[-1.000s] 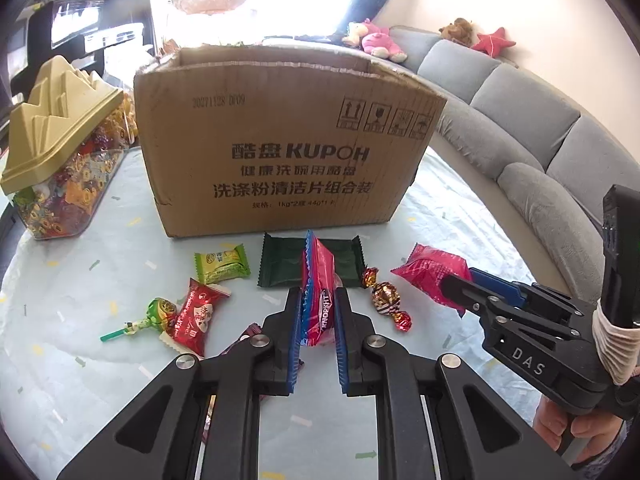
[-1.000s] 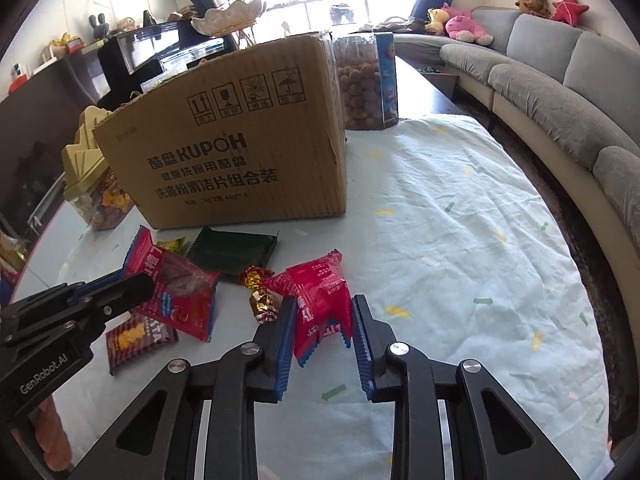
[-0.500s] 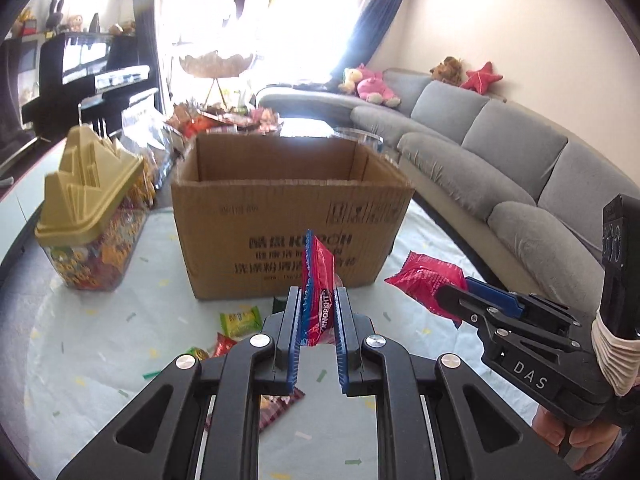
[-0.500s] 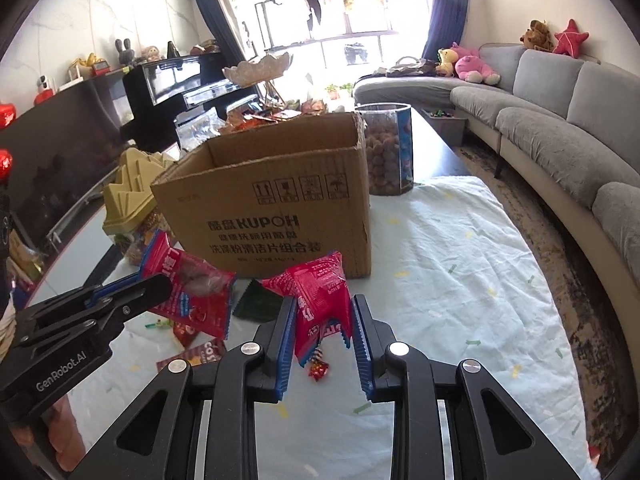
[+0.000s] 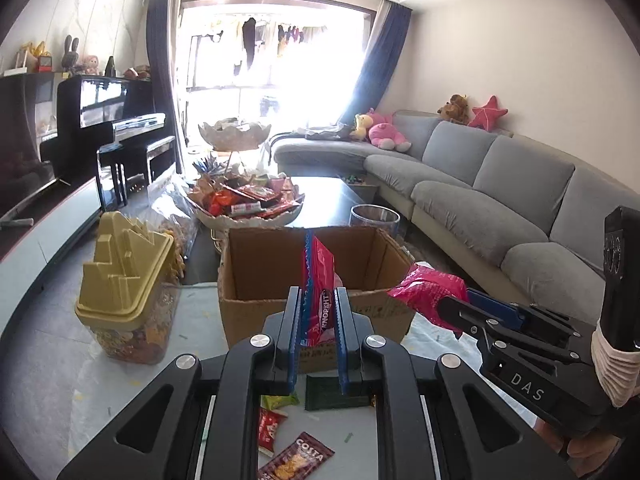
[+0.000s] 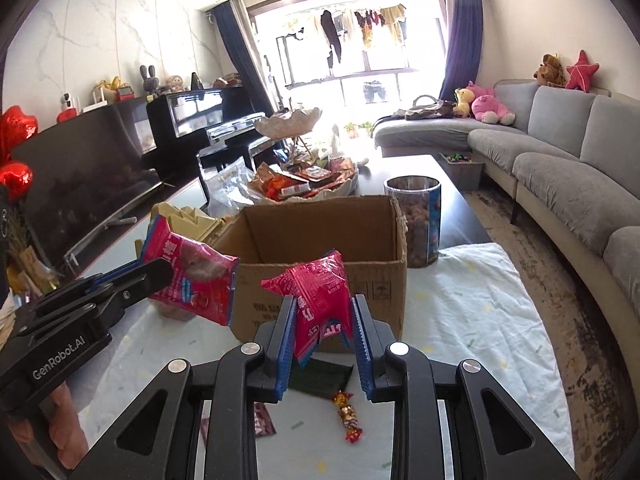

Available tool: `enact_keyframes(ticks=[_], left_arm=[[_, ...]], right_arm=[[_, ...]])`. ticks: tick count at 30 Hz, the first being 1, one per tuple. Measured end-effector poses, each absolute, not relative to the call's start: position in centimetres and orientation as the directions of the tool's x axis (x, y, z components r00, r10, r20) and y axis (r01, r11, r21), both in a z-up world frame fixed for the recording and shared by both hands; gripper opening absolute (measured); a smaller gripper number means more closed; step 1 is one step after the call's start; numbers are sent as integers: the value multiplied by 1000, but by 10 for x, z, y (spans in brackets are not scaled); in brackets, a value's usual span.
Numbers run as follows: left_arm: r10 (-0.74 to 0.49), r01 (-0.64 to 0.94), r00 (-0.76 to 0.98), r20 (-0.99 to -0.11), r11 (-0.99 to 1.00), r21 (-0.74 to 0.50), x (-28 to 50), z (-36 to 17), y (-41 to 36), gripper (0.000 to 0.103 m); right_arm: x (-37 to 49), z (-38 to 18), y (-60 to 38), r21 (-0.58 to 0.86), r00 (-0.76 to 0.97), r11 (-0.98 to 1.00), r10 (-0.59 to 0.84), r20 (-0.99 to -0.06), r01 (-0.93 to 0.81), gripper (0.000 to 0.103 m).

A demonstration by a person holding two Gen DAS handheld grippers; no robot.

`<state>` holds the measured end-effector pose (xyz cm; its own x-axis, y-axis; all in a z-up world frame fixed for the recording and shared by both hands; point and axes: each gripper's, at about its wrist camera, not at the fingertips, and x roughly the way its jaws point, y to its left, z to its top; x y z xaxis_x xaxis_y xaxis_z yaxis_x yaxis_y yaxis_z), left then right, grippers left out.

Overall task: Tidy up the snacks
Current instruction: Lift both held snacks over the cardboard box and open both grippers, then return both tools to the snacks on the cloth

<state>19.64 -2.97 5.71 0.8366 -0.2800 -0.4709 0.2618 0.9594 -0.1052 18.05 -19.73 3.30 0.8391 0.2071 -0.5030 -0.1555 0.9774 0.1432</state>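
Observation:
My left gripper point(image 5: 318, 300) is shut on a red snack packet point(image 5: 320, 280), held edge-on above the near wall of the open cardboard box point(image 5: 256, 312). My right gripper point(image 6: 323, 308) is shut on a crumpled red snack bag point(image 6: 316, 288), raised in front of the same box point(image 6: 376, 292). Each gripper shows in the other's view: the right one point(image 5: 452, 304) with its bag point(image 5: 428, 288), the left one point(image 6: 160, 276) with its packet point(image 6: 192, 280). Loose snacks lie on the cloth below: a dark green pack point(image 5: 332, 396), a Costa packet point(image 5: 298, 456), a foil candy point(image 6: 348, 420).
A yellow-lidded jar of snacks point(image 5: 124, 292) stands left of the box. A clear canister point(image 6: 420, 216) stands at its far right. A white bowl of snacks point(image 5: 248, 204) is behind it. A grey sofa point(image 5: 500, 200) runs along the right.
Both grippers have risen with their packets from near the table to above the box's rim, so the box interior now shows. The loose snacks lie far below.

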Motion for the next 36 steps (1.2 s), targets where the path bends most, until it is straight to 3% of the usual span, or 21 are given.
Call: enact_keyframes(ticks=[10, 32, 33, 34, 35, 36], left_arm=[[-246, 228, 865, -438, 969, -93, 231, 77, -15, 16], [-224, 216, 819, -528, 973, -78, 312, 43, -20, 18], [-211, 208, 822, -529, 976, -67, 313, 43, -20, 21], [-197, 196, 827, -527, 979, -58, 313, 44, -20, 36], [-184, 185, 832, -523, 981, -51, 311, 45, -19, 54], [-169, 172, 836, -521, 984, -43, 309, 45, -18, 58]], right_arm=[[217, 58, -183, 123, 850, 976, 216, -480, -178, 28], [288, 36, -176, 107, 828, 979, 202, -523, -171, 29], [290, 36, -176, 108, 830, 980, 200, -520, -168, 30], [290, 35, -177, 104, 832, 981, 192, -521, -161, 37], [290, 36, -177, 100, 833, 984, 179, -524, -149, 52], [288, 36, -178, 97, 838, 987, 161, -521, -129, 60]])
